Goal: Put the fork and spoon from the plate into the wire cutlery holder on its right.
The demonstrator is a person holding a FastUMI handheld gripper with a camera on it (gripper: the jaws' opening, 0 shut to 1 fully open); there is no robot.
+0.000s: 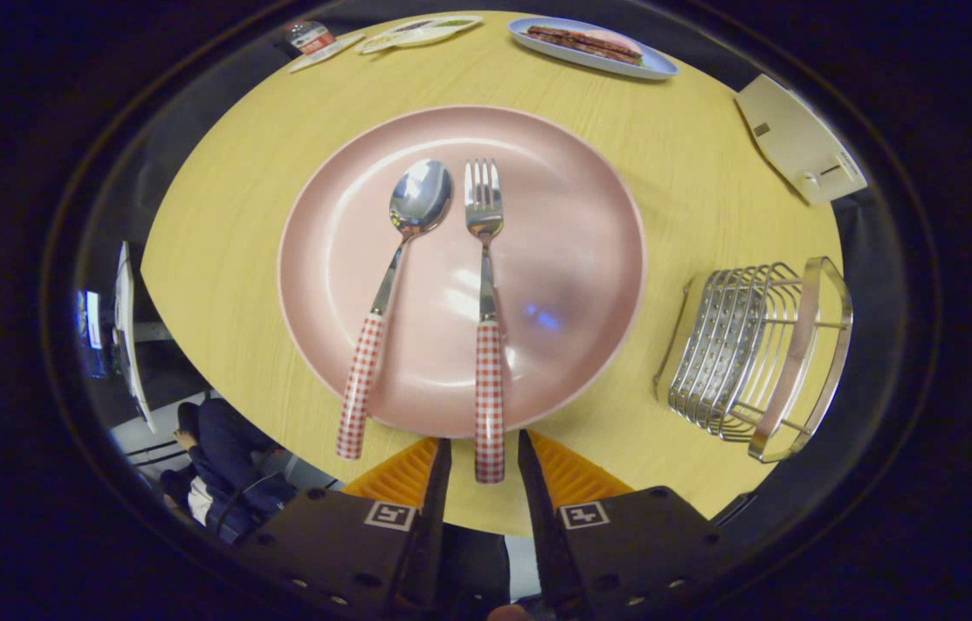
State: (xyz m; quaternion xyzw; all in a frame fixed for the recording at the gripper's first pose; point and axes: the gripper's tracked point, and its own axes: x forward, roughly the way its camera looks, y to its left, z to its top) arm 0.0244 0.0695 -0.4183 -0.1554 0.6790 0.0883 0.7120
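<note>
Gripper point(486, 448) jaws apart, straddling fork point(486, 310) handle end | fork and spoon point(391, 293) lie on pink plate point(589, 259), wire cutlery holder point(753, 354) right on counter point(218, 259) | advice: close squarely on checked handle, lift level, clear plate rim.

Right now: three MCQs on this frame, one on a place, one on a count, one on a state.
1. The fork handle's end lies: A between the gripper fingers, B in the wire holder, C off the table.
2. Utensils on the pink plate: A one, B two, C three.
3. The gripper is: A shut on the spoon, B shut on the fork, C open.

A: the checked handle's end sits between the fingers. B: spoon and fork. C: both fingers stand apart from the handle.
</note>
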